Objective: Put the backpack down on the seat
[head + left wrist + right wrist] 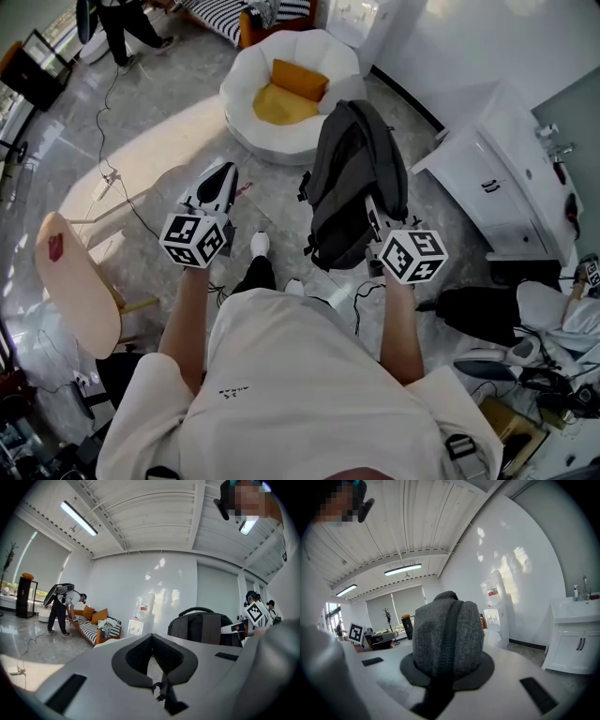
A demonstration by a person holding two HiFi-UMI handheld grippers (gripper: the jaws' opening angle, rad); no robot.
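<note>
A dark grey backpack (354, 178) hangs above the floor in the head view, just right of a round white seat (246, 84) with orange cushions (286, 94). My right gripper (377, 214) is shut on it: in the right gripper view a padded grey strap of the backpack (447, 634) fills the space between the jaws of the right gripper (447, 670). My left gripper (223, 176) is held beside the bag, apart from it, jaws together and holding nothing. The left gripper view shows the left gripper (157, 667) with the backpack (201, 627) off to its right.
A white sink cabinet (511, 178) stands at the right. A wooden chair (75, 281) is at the left, with a cable (120, 187) on the floor. A person (127, 23) bends near a striped sofa (96, 627). Bags and clutter (534, 337) lie at lower right.
</note>
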